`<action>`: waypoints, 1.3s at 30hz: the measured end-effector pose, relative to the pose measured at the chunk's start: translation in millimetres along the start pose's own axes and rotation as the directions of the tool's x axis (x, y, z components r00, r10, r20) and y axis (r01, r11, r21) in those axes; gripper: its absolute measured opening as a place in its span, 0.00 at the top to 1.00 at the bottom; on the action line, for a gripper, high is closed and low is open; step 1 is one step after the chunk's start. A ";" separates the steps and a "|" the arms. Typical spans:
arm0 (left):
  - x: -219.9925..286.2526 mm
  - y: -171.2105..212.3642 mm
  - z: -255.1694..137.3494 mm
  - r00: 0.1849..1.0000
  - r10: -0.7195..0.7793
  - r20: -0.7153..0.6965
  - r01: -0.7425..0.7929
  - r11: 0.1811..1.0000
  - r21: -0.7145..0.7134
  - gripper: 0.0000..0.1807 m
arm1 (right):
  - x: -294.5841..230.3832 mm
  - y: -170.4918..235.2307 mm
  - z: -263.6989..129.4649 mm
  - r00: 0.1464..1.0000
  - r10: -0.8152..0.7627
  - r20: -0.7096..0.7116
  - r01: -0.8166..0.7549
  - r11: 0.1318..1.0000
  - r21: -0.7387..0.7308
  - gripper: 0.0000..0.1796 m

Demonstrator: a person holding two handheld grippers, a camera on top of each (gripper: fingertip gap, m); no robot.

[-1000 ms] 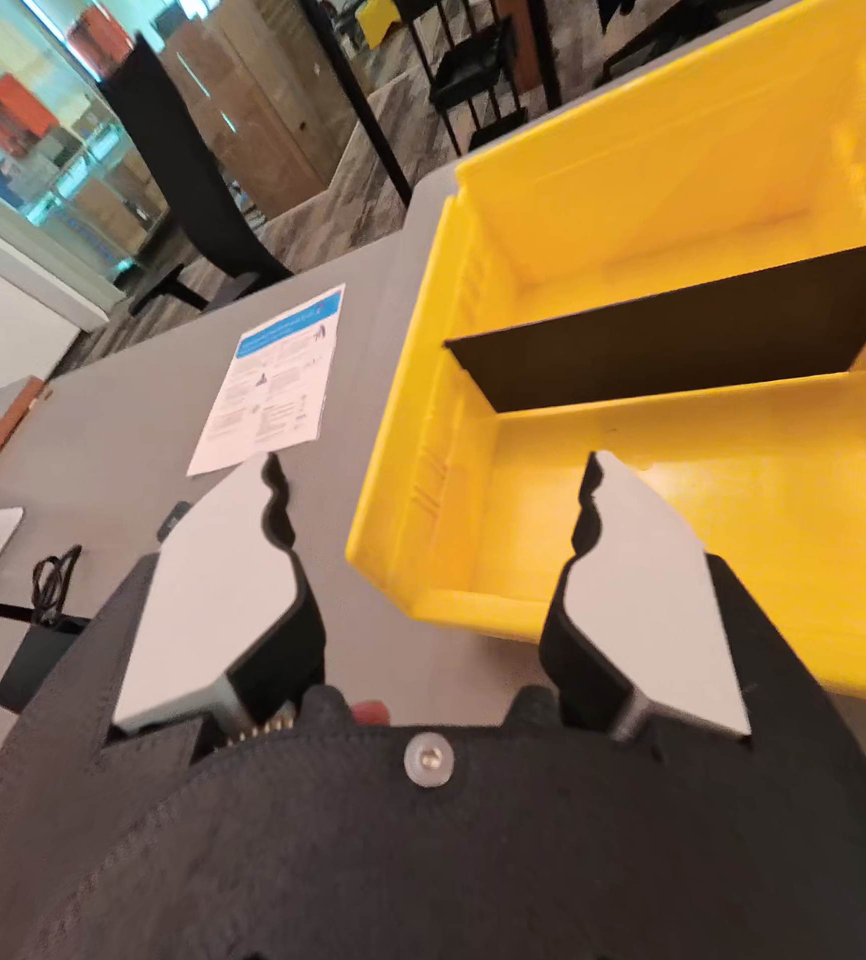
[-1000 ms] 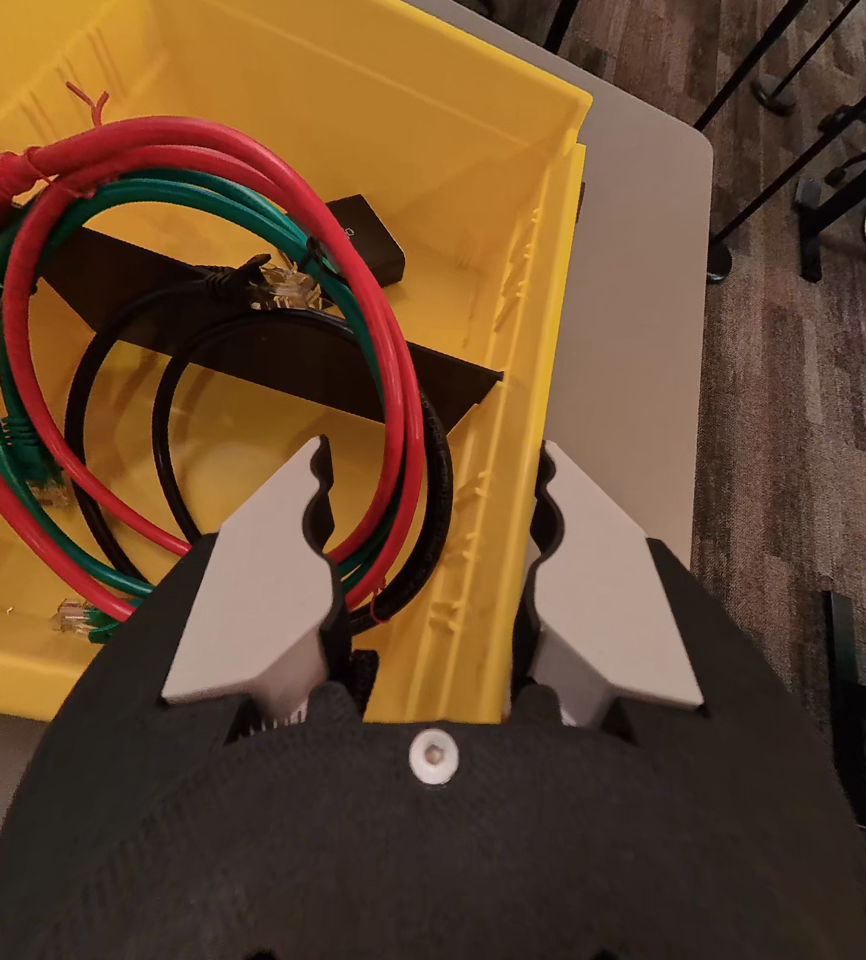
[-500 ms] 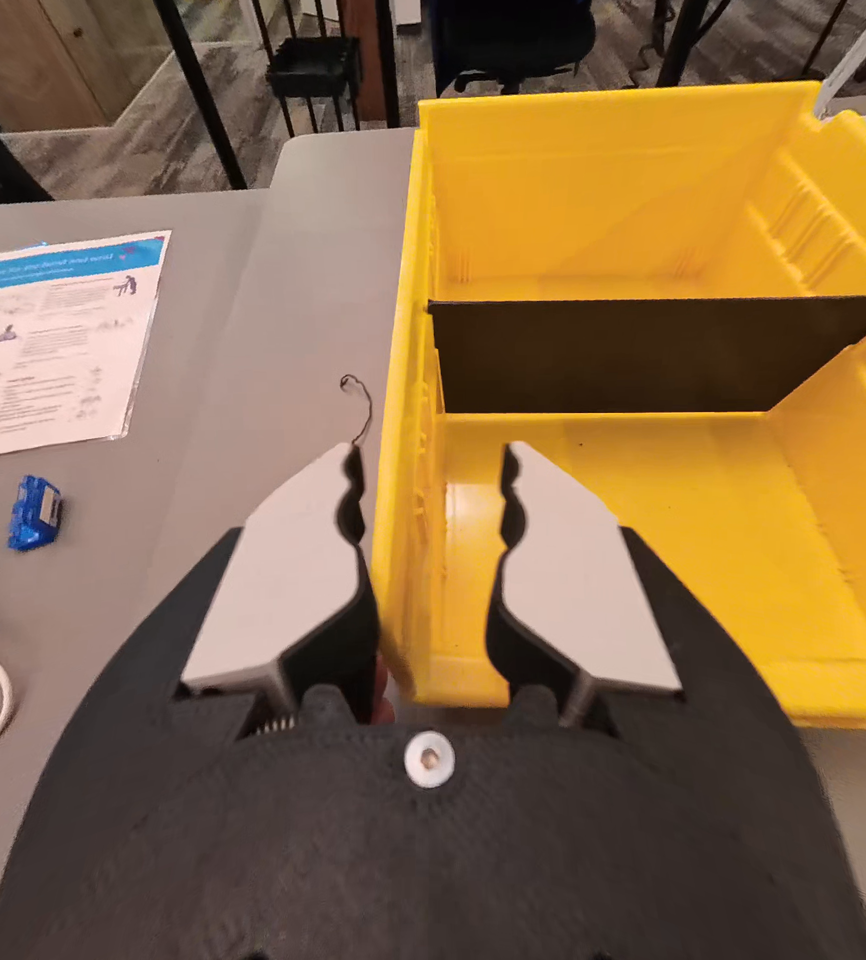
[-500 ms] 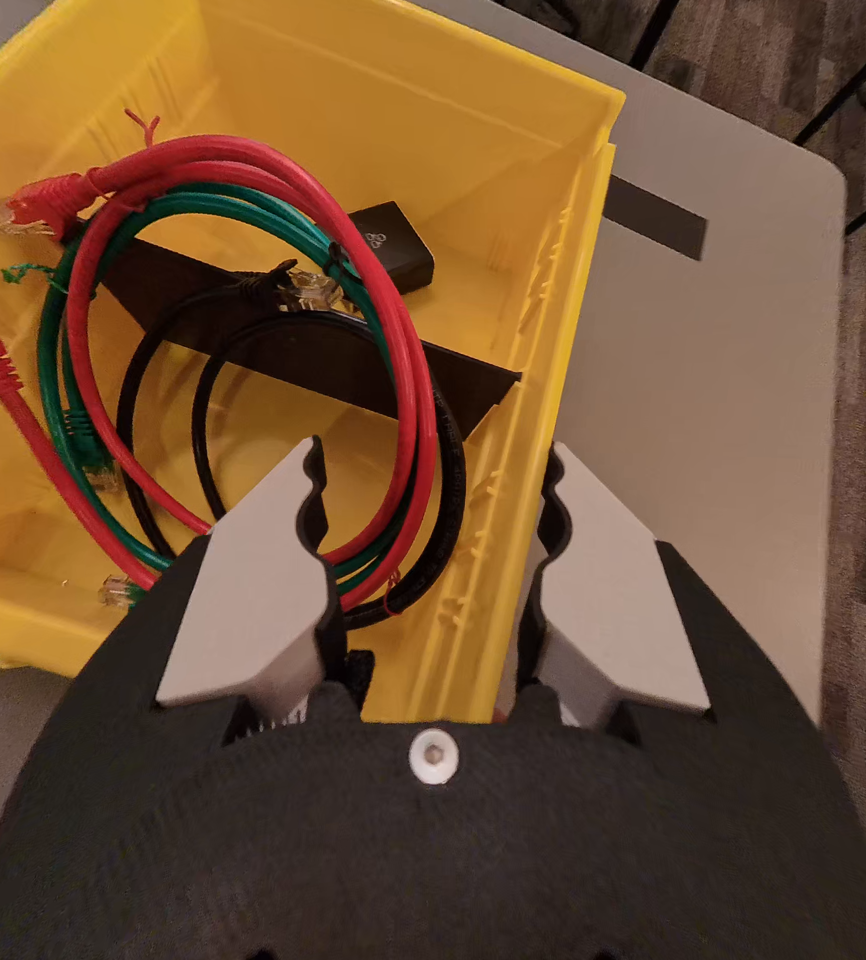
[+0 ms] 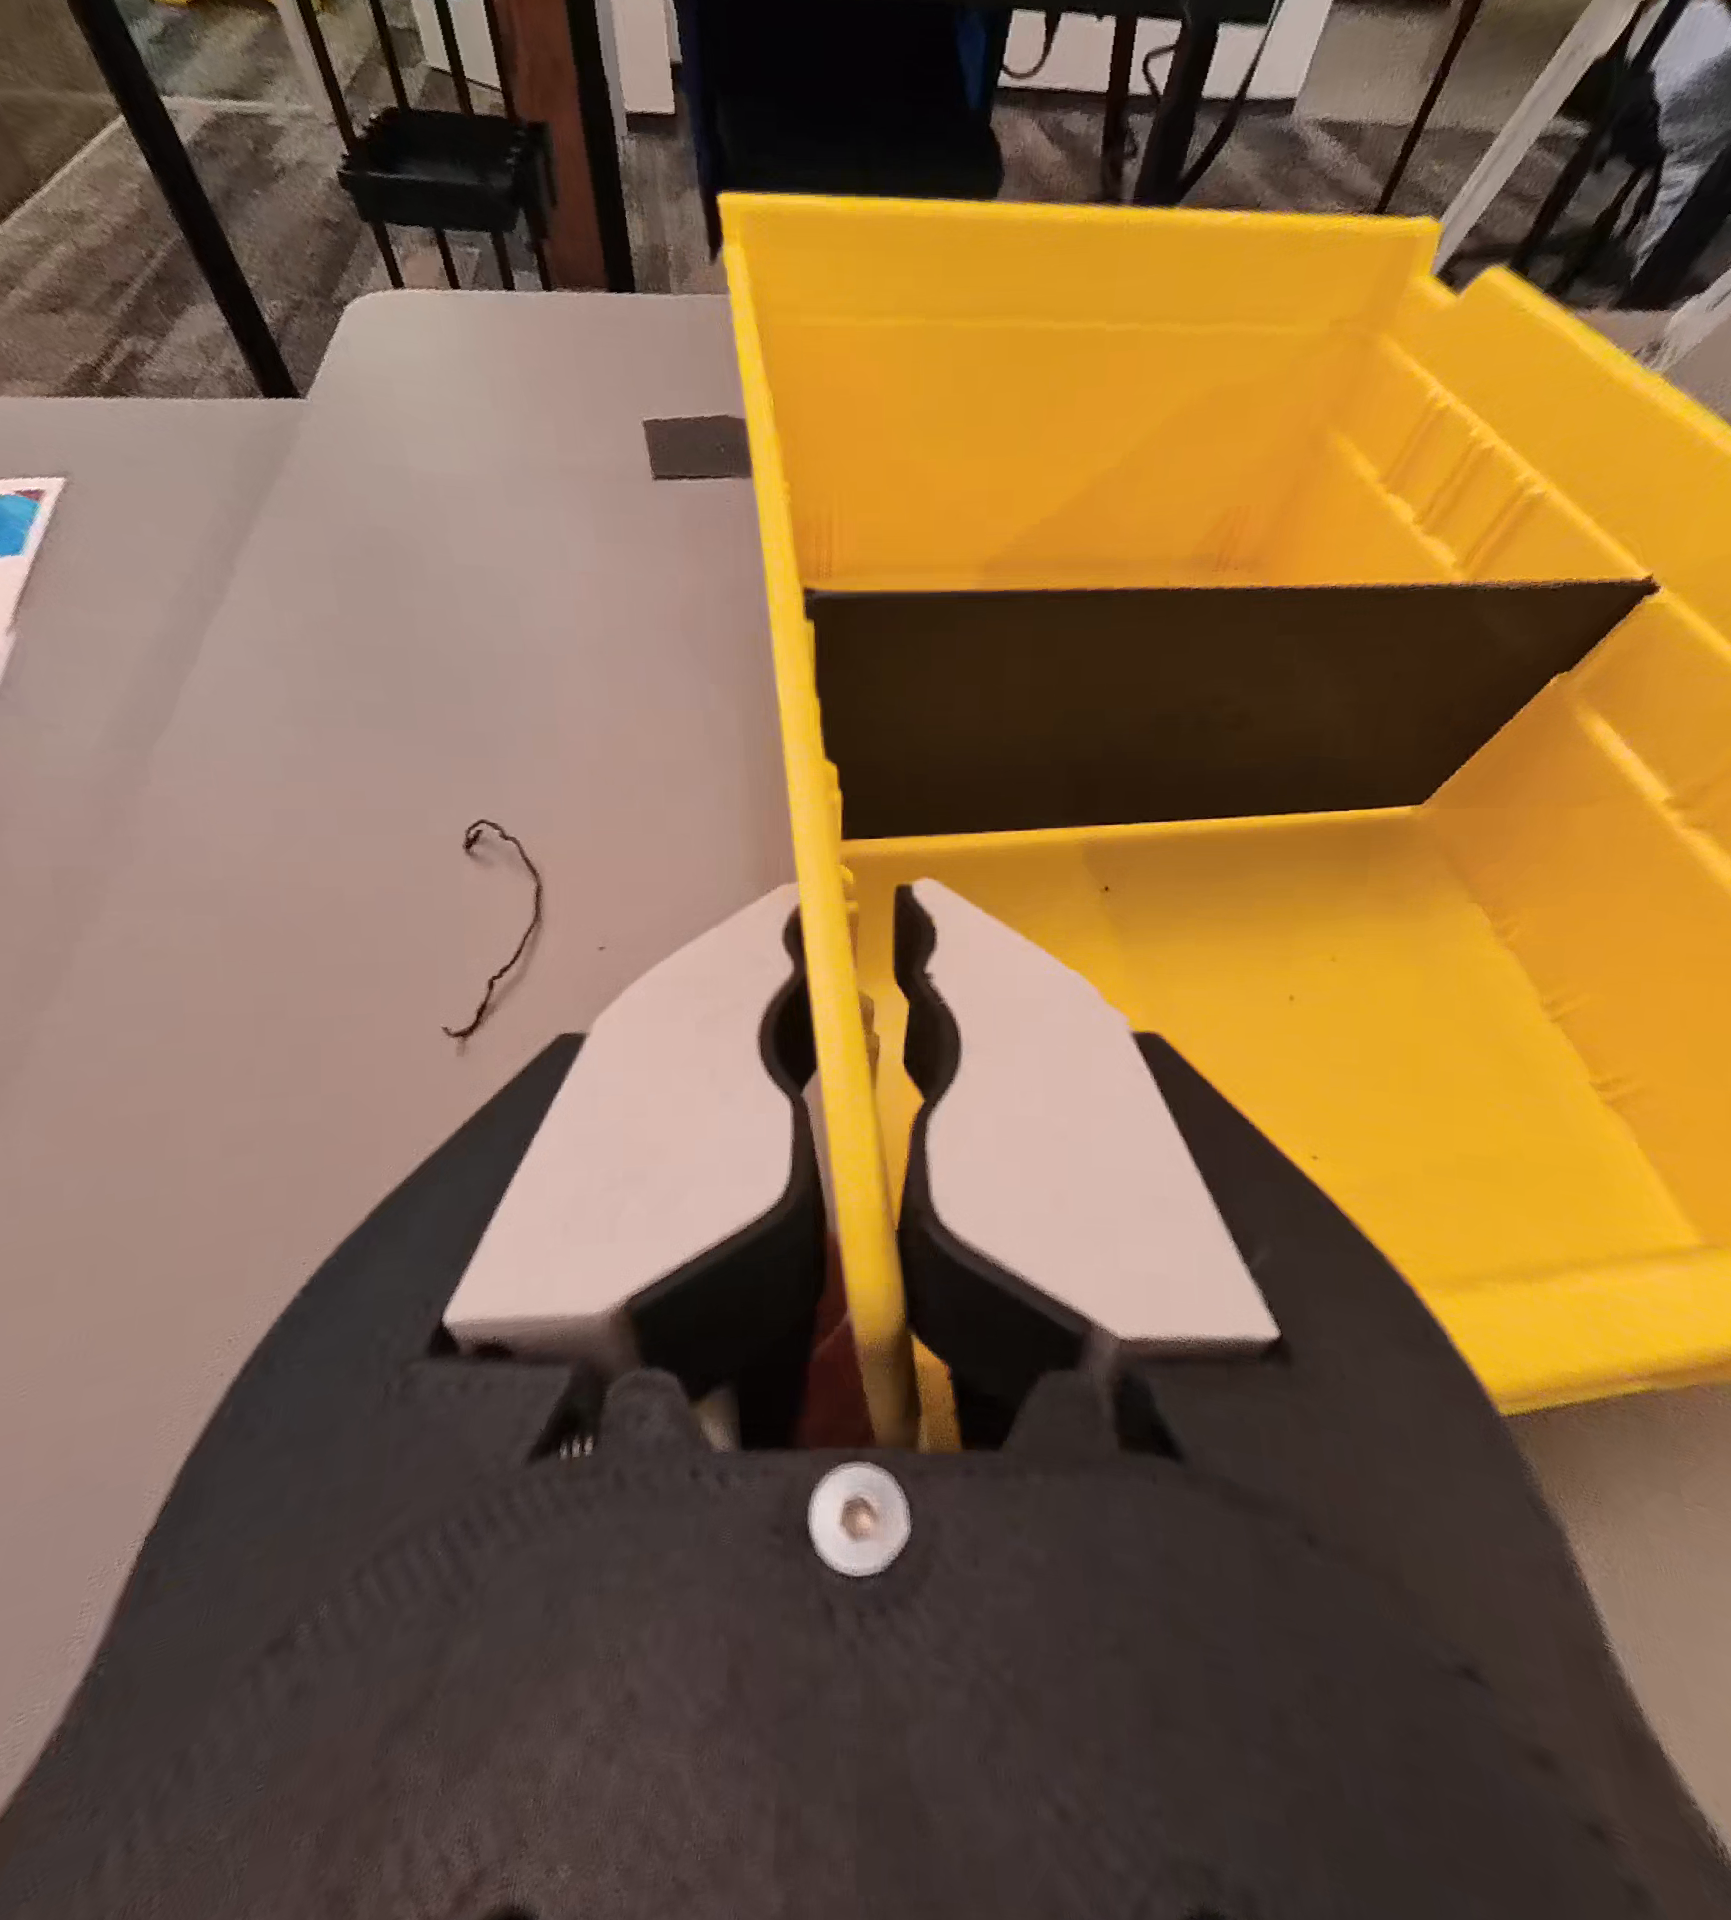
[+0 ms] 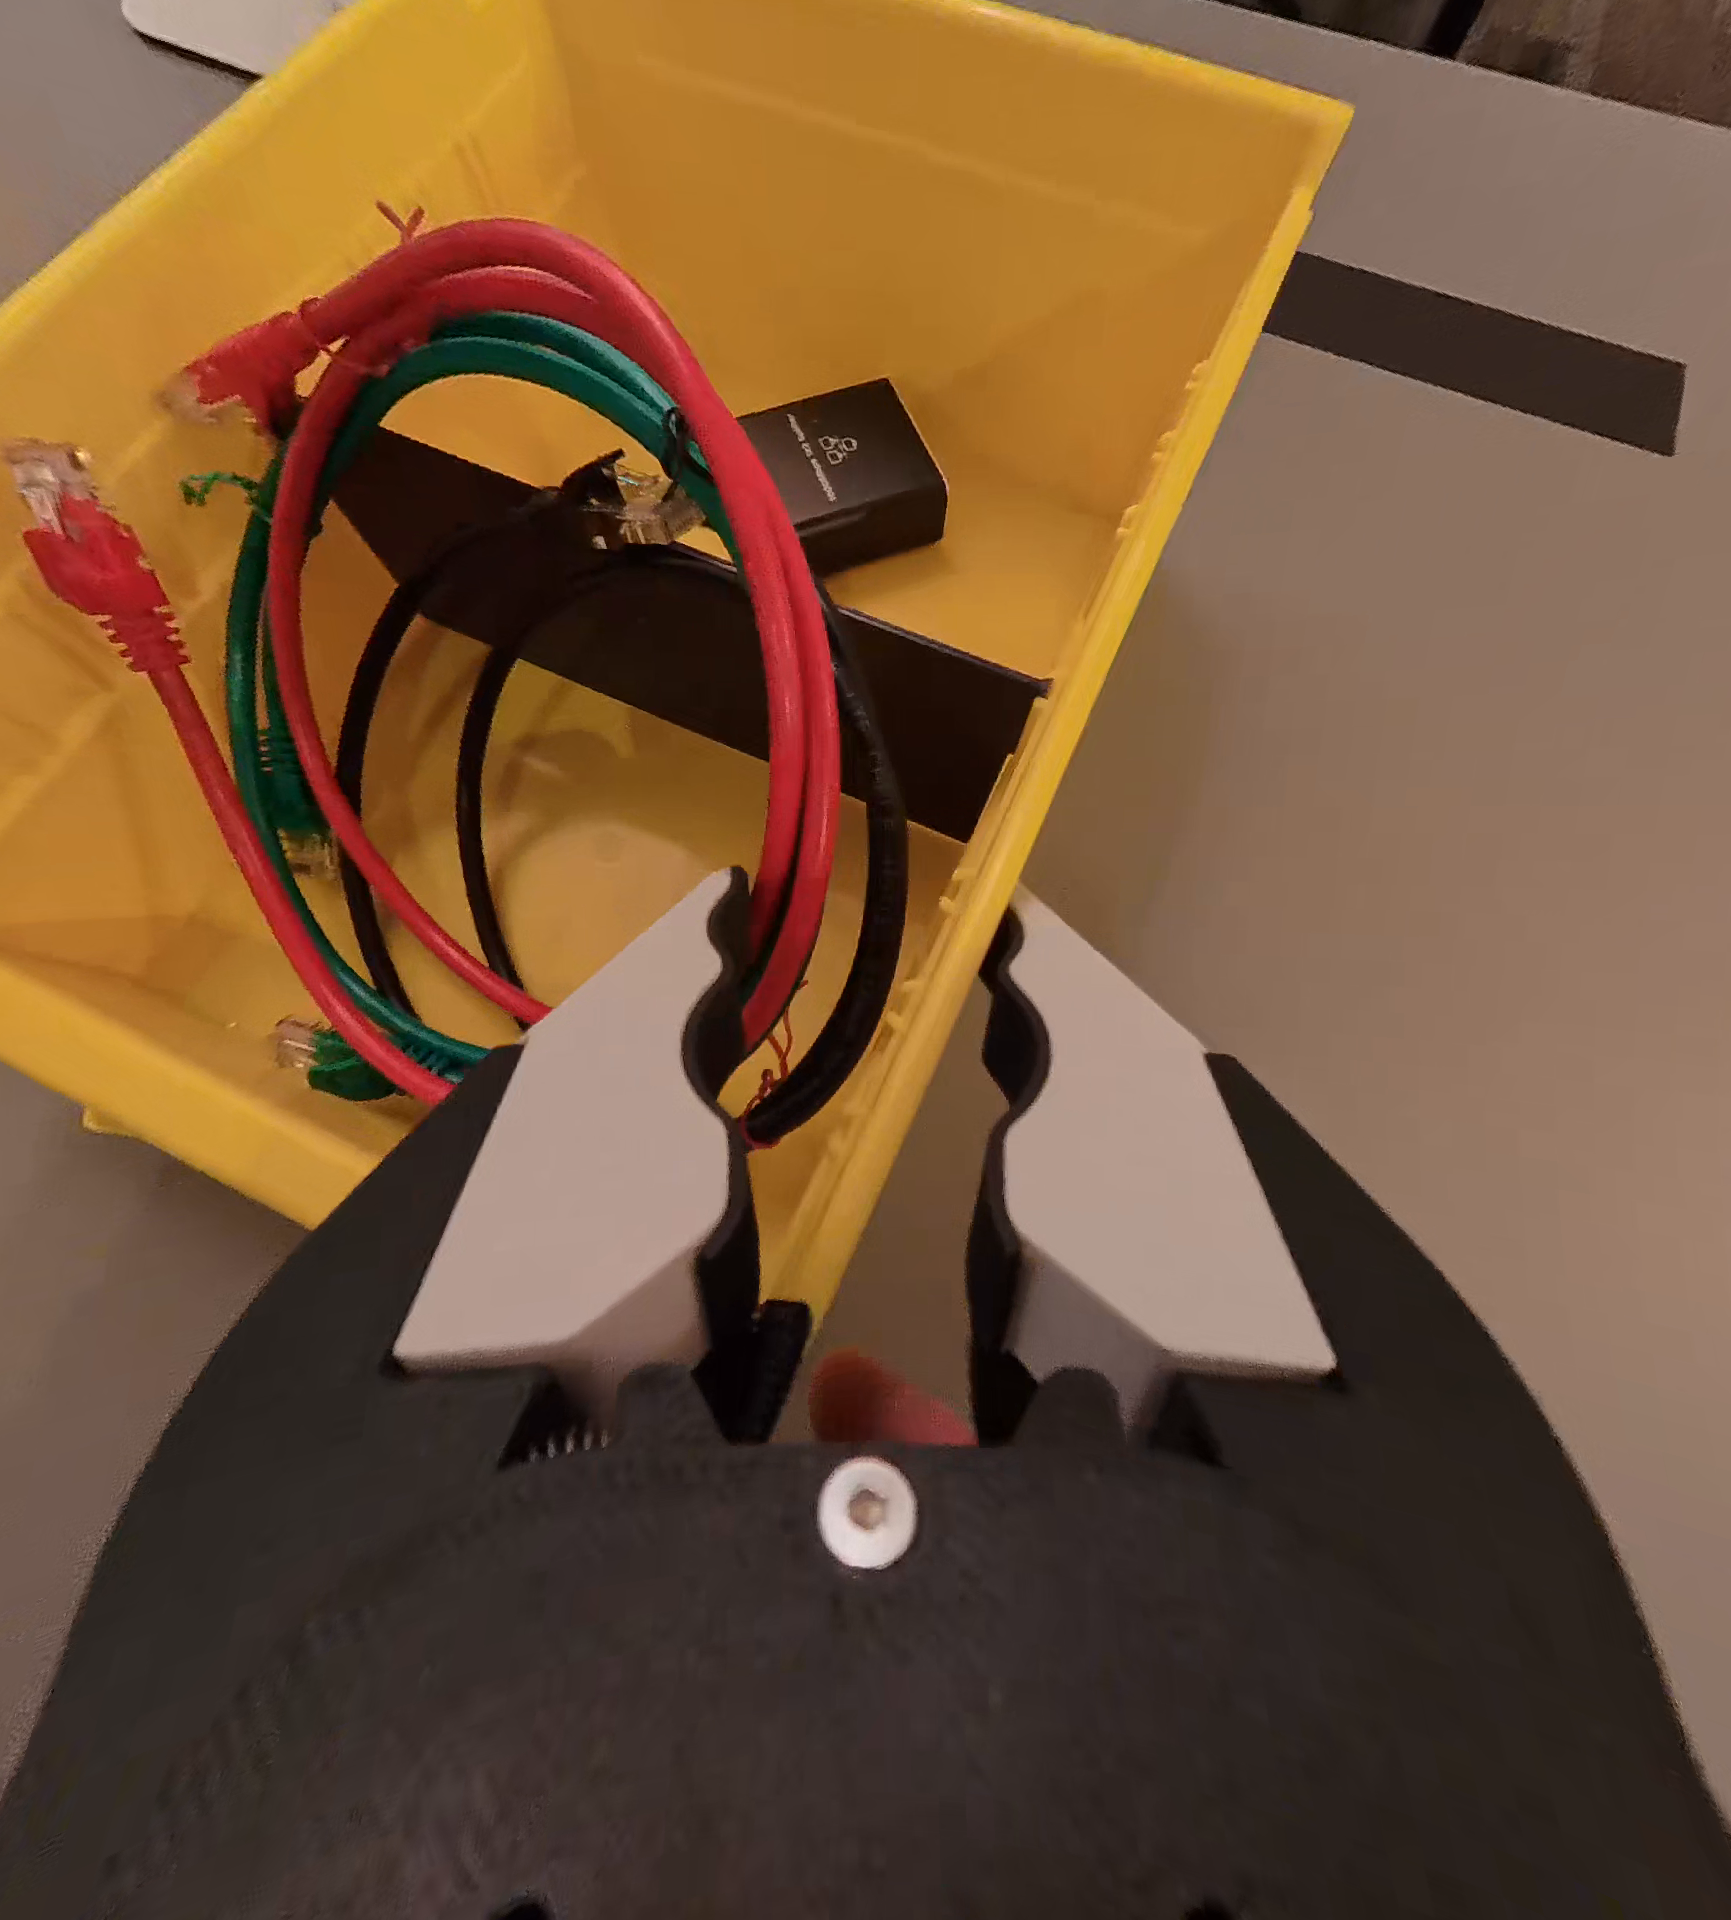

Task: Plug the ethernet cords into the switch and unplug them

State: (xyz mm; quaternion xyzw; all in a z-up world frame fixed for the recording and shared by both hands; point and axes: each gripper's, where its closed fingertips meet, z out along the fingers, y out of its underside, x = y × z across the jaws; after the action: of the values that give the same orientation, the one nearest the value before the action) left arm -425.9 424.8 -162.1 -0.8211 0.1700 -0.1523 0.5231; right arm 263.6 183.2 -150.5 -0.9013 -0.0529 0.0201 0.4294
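Nothing plugged yet: cords [image 6: 549,644] and switch [image 6: 845,478] lie in bin [image 5: 1256,1039] (left fingers [image 5: 674,1091] clamp its wall; right fingers [image 6: 1141,1143] apart).

Your bin [image 5: 1100,436] is smooth yellow plastic with a slight sheen, split by a matt black divider [image 5: 1152,707]. In your right view the cords [image 6: 799,665] wear glossy red, green and black jackets with clear plastic plugs, beside a satin black switch [image 6: 845,478]. Both grippers show rough, ridged black printed plastic, matt grey fingers [image 5: 653,1132] and a shiny metal screw [image 5: 859,1519]; the table [image 5: 321,727] is matt grey.
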 end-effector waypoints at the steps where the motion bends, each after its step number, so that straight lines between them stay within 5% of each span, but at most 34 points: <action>1: 0.8 -0.3 0.6 1.000 0.001 0.001 -0.001 1.000 0.002 0.94 | -0.2 0.2 1.5 1.000 0.000 -0.015 0.000 1.000 0.000 0.78; 14: 13.0 -28.5 -32.5 0.999 0.021 -0.036 -0.016 0.990 0.138 0.97 | -52.5 -20.4 25.4 0.999 0.049 0.004 -0.049 0.998 0.046 0.77; 39: 24.0 -125.5 -108.3 0.994 -0.009 -0.107 0.060 0.870 0.489 0.97 | -290.6 -99.5 121.2 0.945 0.108 0.310 -0.164 0.973 0.161 0.52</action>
State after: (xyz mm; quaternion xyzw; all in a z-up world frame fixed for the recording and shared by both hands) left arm -435.8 376.4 -2.1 -0.6551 0.1372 -0.2413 0.7027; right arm -42.8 306.4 -152.4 -0.8456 -0.0524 0.1906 0.4958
